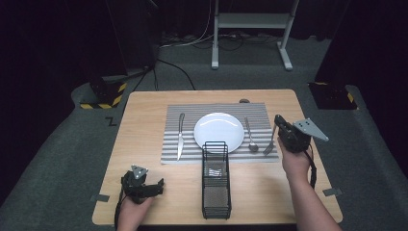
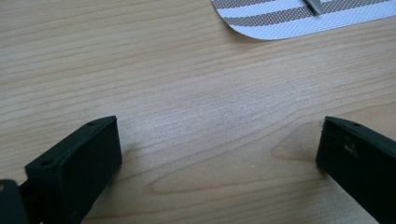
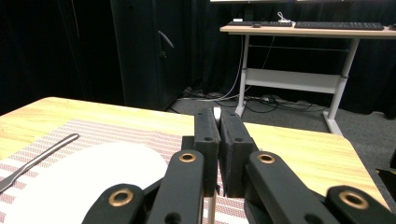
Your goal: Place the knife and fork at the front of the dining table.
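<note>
A white plate (image 1: pixel 219 131) lies in the middle of a striped placemat (image 1: pixel 187 115). A knife (image 1: pixel 180 137) is on its left and a spoon (image 1: pixel 250 134) on its right. At the mat's right edge my right gripper (image 1: pixel 278 121) is shut on the handle of a fork (image 1: pixel 268 147), whose tines hang low over the mat. In the right gripper view the jaws (image 3: pixel 218 128) press on the thin metal handle (image 3: pixel 216 112), with the plate (image 3: pixel 88 177) and knife (image 3: pixel 39 156) to the left. My left gripper (image 1: pixel 155 186) rests open near the front left corner, its jaws (image 2: pixel 219 135) over bare wood.
A black wire basket (image 1: pixel 216 180) stands upright in front of the plate, near the table's front edge. A small dark thing (image 1: pixel 244 101) lies at the mat's far edge. The placemat's corner (image 2: pixel 289 23) shows ahead of the left gripper. A white desk frame (image 1: pixel 250 29) stands beyond the table.
</note>
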